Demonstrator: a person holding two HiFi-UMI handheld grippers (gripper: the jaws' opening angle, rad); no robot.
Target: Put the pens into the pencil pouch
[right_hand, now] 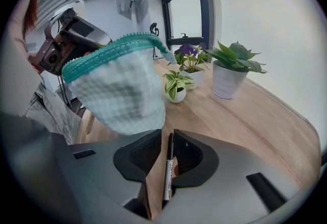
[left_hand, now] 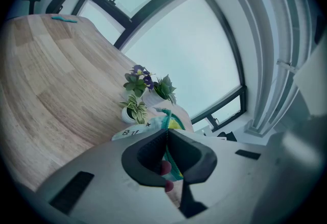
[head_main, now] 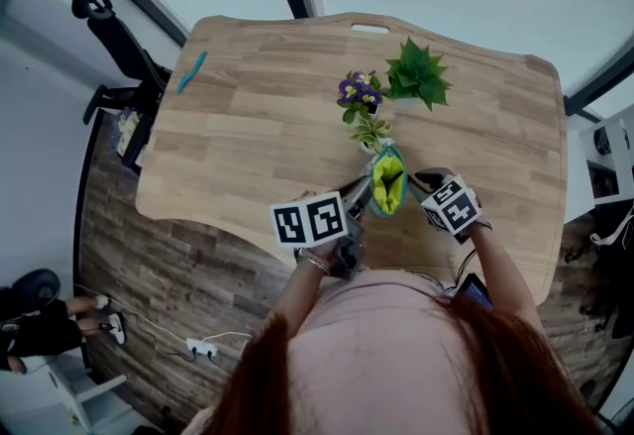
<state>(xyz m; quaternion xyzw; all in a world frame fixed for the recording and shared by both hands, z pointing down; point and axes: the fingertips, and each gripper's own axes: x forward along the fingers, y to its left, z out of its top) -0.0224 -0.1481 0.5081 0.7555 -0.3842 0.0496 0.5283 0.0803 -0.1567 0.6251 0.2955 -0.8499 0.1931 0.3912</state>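
Left gripper: you're clamping it fully shut on the teal zipper edge of the pencil pouch, a soft pouch with a pale checked outside and yellow-green lining. In the left gripper view the jaws are pinching the zipper tape, with the rest of the pouch poking out past them.

The pouch is hanging off the light wooden table, near its front edge. Its mouth is gaping open towards you in the head view.

Right gripper: you're gripping a slim black-and-white pen. The jaws are standing nearly together with the pen lying lengthwise between them, tip pointing forward. The pen is sitting outside the pouch; in the right gripper view the pouch is hanging just ahead and to the left of the jaws, teal rim on top.

Just beyond the pouch, three pots are sitting mid-table:
- small variegated plant in a white pot, nearest the pouch
- purple-flowered plant
- spiky green succulent in a white pot

A slim teal object is lying at the far left corner of the table, well apart from everything else. It's too small to identify.
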